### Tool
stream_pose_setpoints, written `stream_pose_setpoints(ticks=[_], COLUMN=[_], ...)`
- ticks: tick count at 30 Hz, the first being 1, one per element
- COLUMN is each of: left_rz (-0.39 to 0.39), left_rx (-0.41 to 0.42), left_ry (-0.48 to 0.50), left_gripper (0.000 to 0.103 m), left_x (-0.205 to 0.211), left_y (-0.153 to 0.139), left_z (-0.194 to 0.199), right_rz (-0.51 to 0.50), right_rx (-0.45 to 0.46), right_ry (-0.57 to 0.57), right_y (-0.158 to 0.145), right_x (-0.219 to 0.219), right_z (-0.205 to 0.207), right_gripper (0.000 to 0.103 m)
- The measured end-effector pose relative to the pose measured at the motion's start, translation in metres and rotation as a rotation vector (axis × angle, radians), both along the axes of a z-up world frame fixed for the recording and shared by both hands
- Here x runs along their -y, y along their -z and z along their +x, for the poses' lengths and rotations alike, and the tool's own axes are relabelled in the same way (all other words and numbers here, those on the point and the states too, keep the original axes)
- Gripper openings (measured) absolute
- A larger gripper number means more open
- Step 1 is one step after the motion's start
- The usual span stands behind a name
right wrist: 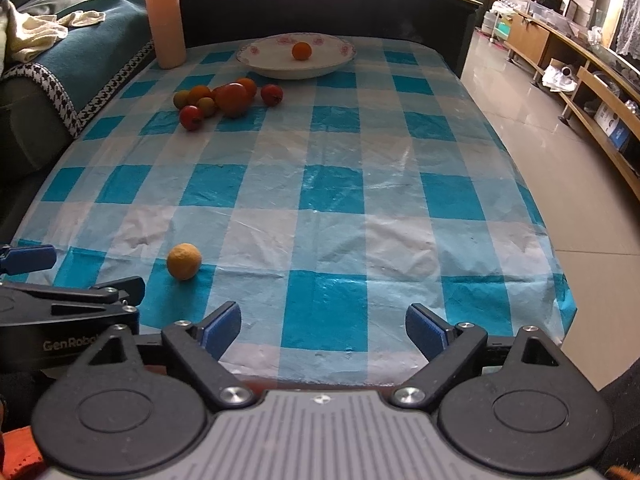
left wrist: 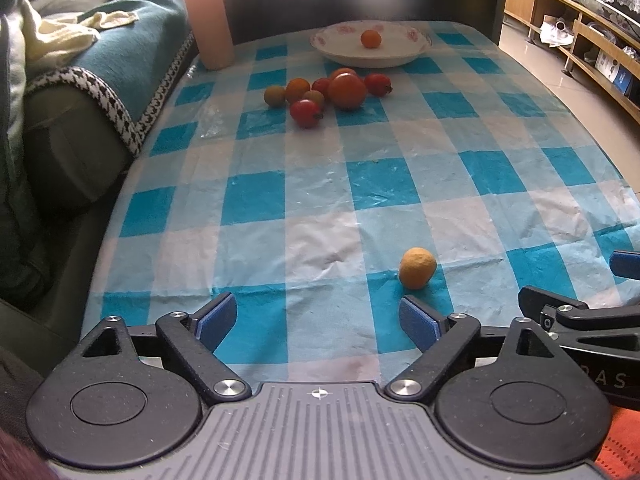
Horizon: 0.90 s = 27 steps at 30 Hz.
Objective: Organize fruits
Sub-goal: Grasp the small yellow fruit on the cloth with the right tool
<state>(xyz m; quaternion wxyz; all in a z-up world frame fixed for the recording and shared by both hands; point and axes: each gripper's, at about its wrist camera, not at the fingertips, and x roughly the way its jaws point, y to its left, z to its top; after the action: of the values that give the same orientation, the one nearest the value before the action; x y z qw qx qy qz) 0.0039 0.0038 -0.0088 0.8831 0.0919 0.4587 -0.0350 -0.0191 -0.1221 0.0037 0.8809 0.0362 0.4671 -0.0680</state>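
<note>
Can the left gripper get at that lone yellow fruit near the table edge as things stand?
Probably yes. The left gripper is open and empty, the yellow fruit lies on bare cloth just ahead and to its right, nothing between.

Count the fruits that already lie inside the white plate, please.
1: a small orange fruit lies in the white plate at the table's far end. The rest lie on the tablecloth.

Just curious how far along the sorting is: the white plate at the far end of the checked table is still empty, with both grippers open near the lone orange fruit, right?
Not quite: the plate already holds one small orange fruit, seen in both wrist views. The rest stands.
</note>
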Motion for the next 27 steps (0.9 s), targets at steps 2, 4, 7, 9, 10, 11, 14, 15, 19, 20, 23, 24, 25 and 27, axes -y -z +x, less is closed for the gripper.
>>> stream_pose_setpoints(ticks=[2,4,7,9,10,11,14,15,19,20,23,24,25,27], left_rz=[0.016,0.02,0.021,0.034,0.043,0.051,0.049,0.042,0.037,0.034,0.036,0.04,0.045,0.056], left_rx=[0.009,0.019,0.052,0.049,0.043,0.038,0.04,0.042,0.037,0.034,0.026,0.024,0.022,0.011], left_ry=[-0.005,-0.027,-0.036,-0.033,-0.034,-0.037,-0.058,-0.065,-0.089,-0.094,-0.107,-0.11,-0.113,-0.117], left_gripper=[0.091,0.091,0.092,0.092,0.092,0.092,0.092,0.092,0.092,0.092,0.092,0.091,0.091,0.091], left_x=[-0.001,-0.004,-0.008,-0.01,-0.011,-0.012,-0.019,-0.021,-0.029,-0.031,-0.035,-0.035,-0.036,-0.037], left_y=[-0.005,-0.01,-0.013,-0.01,-0.009,-0.007,-0.007,-0.006,-0.006,-0.006,-0.006,-0.005,-0.005,-0.003], left_z=[0.0,-0.001,0.001,0.005,0.007,0.009,0.011,0.012,0.014,0.015,0.017,0.017,0.018,0.02], right_rz=[0.008,0.025,0.028,0.033,0.043,0.055,0.079,0.08,0.093,0.102,0.117,0.123,0.136,0.158], right_rx=[0.003,0.011,0.046,0.047,0.04,0.035,0.024,0.026,0.029,0.03,0.032,0.03,0.026,0.013], right_ry=[-0.014,-0.039,-0.073,-0.106,-0.125,-0.142,-0.197,-0.214,-0.266,-0.276,-0.306,-0.315,-0.327,-0.347], right_y=[-0.002,-0.006,-0.012,-0.012,-0.01,-0.008,-0.002,-0.001,0.002,0.002,0.003,0.004,0.005,0.008], right_x=[-0.002,-0.004,-0.009,-0.012,-0.013,-0.015,-0.022,-0.025,-0.033,-0.035,-0.039,-0.039,-0.04,-0.041], right_z=[0.001,0.004,0.007,0.014,0.018,0.021,0.029,0.032,0.041,0.042,0.047,0.048,0.051,0.055], right_gripper=[0.098,0.095,0.09,0.087,0.083,0.08,0.071,0.069,0.063,0.061,0.059,0.059,0.056,0.054])
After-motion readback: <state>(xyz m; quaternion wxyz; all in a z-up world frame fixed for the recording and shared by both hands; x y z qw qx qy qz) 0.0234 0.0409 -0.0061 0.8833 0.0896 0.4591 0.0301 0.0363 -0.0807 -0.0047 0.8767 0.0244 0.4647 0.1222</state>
